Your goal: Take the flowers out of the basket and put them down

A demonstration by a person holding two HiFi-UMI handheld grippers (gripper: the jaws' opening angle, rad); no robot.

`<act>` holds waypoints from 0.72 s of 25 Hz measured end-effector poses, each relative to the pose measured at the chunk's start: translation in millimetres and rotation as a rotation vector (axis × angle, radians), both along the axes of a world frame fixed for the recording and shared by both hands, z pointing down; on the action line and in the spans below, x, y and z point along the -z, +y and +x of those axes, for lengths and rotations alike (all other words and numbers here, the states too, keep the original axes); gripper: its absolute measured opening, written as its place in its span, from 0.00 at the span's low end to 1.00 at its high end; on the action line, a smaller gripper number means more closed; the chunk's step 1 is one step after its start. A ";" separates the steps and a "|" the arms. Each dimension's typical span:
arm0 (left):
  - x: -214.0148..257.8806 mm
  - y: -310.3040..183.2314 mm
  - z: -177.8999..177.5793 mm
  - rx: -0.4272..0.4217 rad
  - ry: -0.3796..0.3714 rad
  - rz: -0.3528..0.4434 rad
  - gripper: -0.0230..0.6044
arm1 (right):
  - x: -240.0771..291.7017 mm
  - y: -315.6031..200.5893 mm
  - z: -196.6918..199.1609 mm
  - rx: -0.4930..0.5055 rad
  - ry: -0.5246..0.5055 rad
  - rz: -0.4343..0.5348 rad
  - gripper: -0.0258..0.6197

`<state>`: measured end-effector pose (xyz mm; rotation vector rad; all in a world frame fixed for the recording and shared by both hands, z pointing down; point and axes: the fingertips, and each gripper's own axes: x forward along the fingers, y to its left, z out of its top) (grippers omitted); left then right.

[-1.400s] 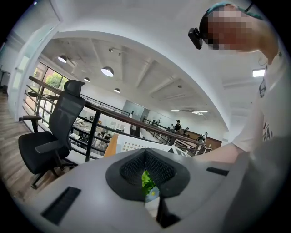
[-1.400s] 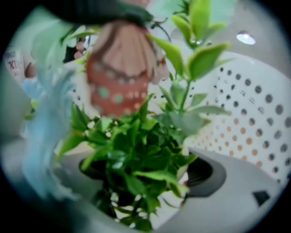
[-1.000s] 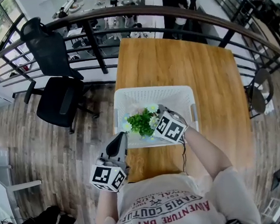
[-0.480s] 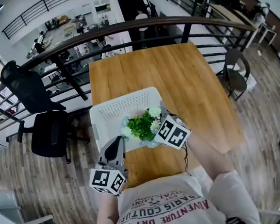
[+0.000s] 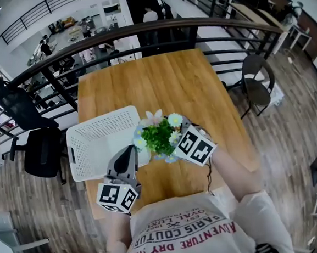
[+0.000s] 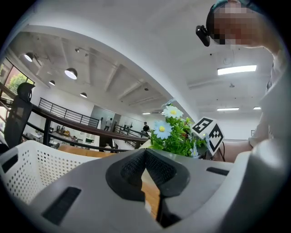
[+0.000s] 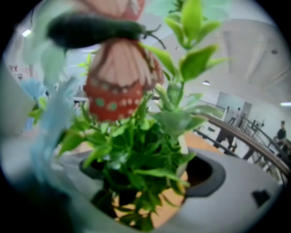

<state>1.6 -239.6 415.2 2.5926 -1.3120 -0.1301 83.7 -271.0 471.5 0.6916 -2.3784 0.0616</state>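
The flowers (image 5: 159,137) have come out of the white basket (image 5: 99,116): half a second ago they hung over its right part, and now they are held up just right of its right rim, above the bare wood of the table (image 5: 160,79). The right gripper (image 5: 177,140) has moved with them and is clamped on the green stems, which fill the gap between its jaws in the right gripper view (image 7: 150,182). Leaves (image 7: 136,154) crowd that view, with a pink and red butterfly ornament (image 7: 120,77) on top, seen from the head as a pale pink shape (image 5: 154,117) at the far side of the bunch. White and blue daisy heads ring the foliage.

The left gripper (image 5: 130,152) sits at the basket's near right corner, jaws closed tip to tip with nothing between them (image 6: 146,157). Its view shows the basket's perforated wall (image 6: 32,168) on the left and the flowers (image 6: 175,134) ahead.
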 end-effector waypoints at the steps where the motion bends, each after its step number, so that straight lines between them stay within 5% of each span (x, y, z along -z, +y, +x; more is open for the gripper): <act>1: -2.1 -0.4 15.9 0.001 -0.003 0.001 0.07 | -2.8 -0.4 17.6 -0.004 0.004 -0.003 0.79; 10: -36.3 5.3 127.3 -0.010 -0.057 -0.026 0.07 | -85.1 3.7 122.0 -0.022 0.036 -0.108 0.79; 18: -74.4 6.2 135.9 0.042 -0.104 -0.124 0.08 | -169.3 0.3 141.5 -0.024 0.009 -0.186 0.79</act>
